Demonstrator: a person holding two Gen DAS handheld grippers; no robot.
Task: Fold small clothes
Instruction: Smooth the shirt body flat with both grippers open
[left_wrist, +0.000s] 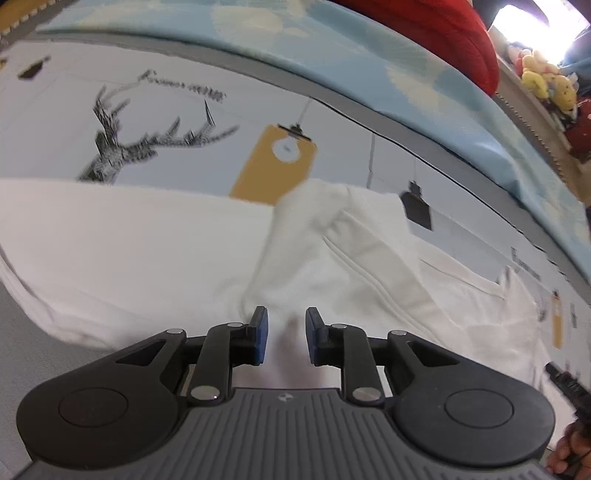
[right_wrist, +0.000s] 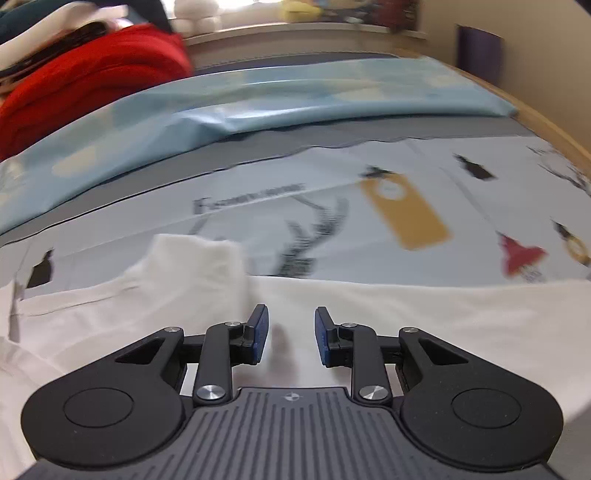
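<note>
White garment spread flat on the printed bed sheet, long axis left-right, sleeve folded inward; left claw and right claw part-open, empty; red clothes far.

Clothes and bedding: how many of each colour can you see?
White garment: 1
Red folded fabric: 1
Light blue sheet: 1
Total: 3

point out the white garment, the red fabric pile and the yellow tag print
white garment (left_wrist: 129, 240), left wrist view, flat body panel
red fabric pile (right_wrist: 92, 74), right wrist view, front fold
yellow tag print (left_wrist: 273, 166), left wrist view, middle
</note>
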